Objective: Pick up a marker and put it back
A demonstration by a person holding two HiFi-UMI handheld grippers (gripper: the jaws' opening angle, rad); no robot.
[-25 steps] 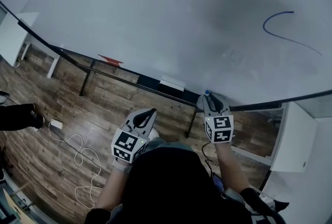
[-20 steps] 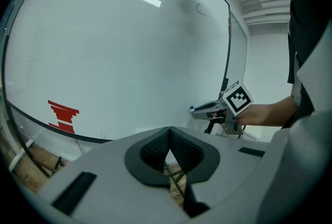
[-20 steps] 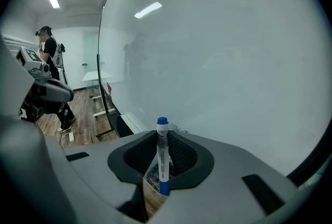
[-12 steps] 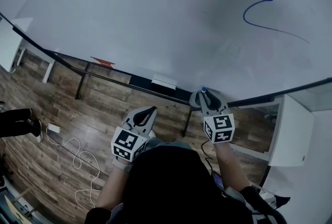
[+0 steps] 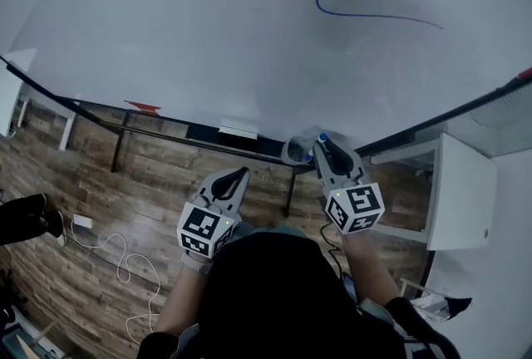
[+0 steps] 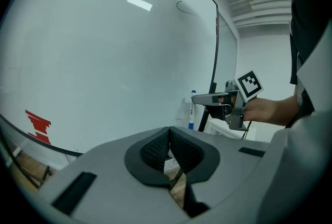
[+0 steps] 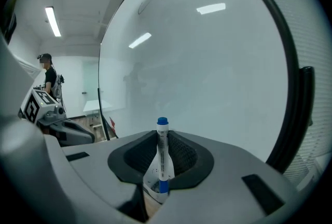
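A white marker with a blue cap (image 7: pixel 162 155) stands upright between the pads of my right gripper (image 7: pixel 162 161), which is shut on it. In the head view that right gripper (image 5: pixel 326 151) is held close to the whiteboard's bottom ledge (image 5: pixel 166 135), and the marker's blue cap (image 5: pixel 322 138) points at the board. My left gripper (image 5: pixel 235 181) hangs lower and to the left, shut with nothing in it; its pads (image 6: pixel 176 149) meet. The left gripper view also shows the marker (image 6: pixel 192 109) upright before the board.
A blue curved line (image 5: pixel 357 7) is drawn on the whiteboard (image 5: pixel 183 25). An eraser (image 5: pixel 238 133) and a red item (image 5: pixel 143 107) lie on the ledge; a grey round holder (image 5: pixel 294 152) sits beside the marker. A white cabinet (image 5: pixel 461 191) is at right, a cable (image 5: pixel 116 253) on the floor.
The head view has swung rightwards, so the blue line sits further left and higher. My right gripper, still shut on the marker, has edged up-left beside the round holder. The left gripper barely moved.
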